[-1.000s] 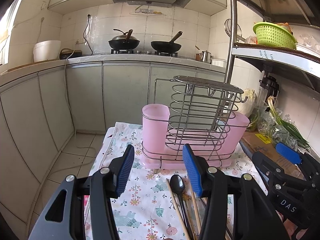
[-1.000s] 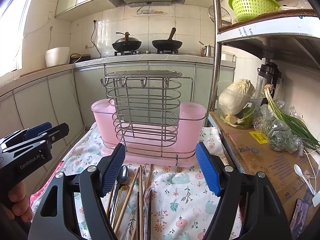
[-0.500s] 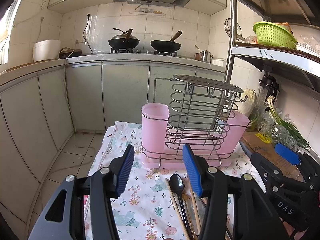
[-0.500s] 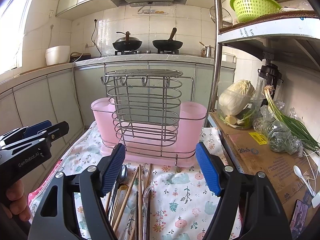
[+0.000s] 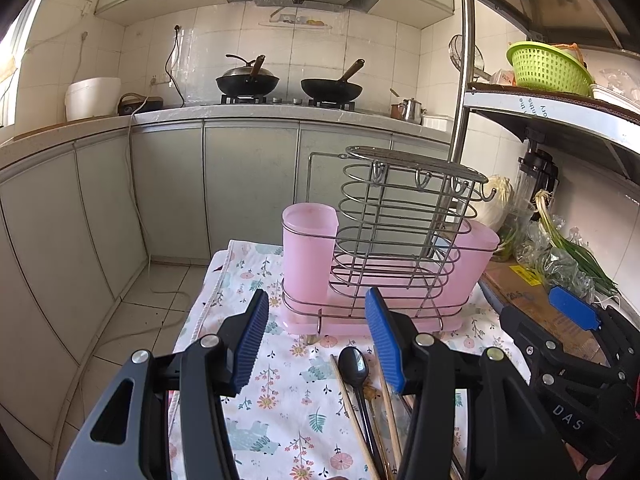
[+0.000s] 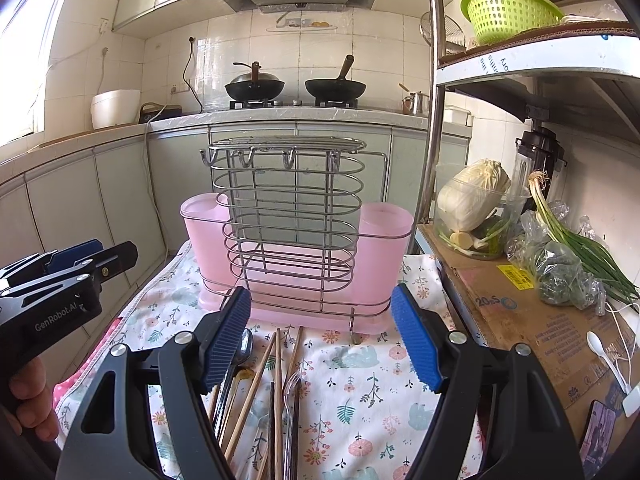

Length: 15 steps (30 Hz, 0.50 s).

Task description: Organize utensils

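Blue-padded left tongs point(image 5: 316, 342) and right tongs point(image 6: 320, 336) — both spread wide, holding nothing — above utensils point(image 6: 276, 392).

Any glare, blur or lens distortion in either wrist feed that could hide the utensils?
Right wrist: window glare blows out the upper left; chopsticks and fork stay sharp. Left wrist: fisheye bends the cabinets; spoon is evenly lit and in focus.

"GenRobot.AI", left gripper point(image 6: 92, 258); perhaps "DAS", right gripper point(image 5: 536, 308).

White-tiled kitchen wall point(image 5: 400, 60), grey-green cabinets point(image 5: 168, 188), tiled floor point(image 5: 132, 320), left-hand daylight.
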Each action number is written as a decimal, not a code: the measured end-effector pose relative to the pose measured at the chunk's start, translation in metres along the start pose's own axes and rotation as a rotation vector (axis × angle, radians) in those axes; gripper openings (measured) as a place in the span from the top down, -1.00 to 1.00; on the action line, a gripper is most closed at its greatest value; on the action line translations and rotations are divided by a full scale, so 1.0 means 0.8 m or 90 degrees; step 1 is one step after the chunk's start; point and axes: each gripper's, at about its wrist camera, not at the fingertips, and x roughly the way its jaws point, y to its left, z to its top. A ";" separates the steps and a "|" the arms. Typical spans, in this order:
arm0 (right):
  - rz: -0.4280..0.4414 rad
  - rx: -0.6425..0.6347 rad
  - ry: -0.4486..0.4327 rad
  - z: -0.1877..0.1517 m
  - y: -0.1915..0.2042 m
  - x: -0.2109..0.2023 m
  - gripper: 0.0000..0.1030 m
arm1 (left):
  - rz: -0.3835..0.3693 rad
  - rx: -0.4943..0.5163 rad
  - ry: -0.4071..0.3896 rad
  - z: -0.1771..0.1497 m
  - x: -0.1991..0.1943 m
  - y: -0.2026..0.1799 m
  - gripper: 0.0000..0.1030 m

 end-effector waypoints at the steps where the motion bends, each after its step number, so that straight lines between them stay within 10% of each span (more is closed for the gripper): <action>1: 0.000 0.000 0.000 0.000 0.000 0.000 -0.42 | 0.000 0.000 0.000 0.000 0.001 0.002 0.03; 15: -0.001 0.002 0.007 -0.004 -0.002 0.007 -0.42 | -0.001 -0.001 0.010 -0.004 0.010 0.002 0.03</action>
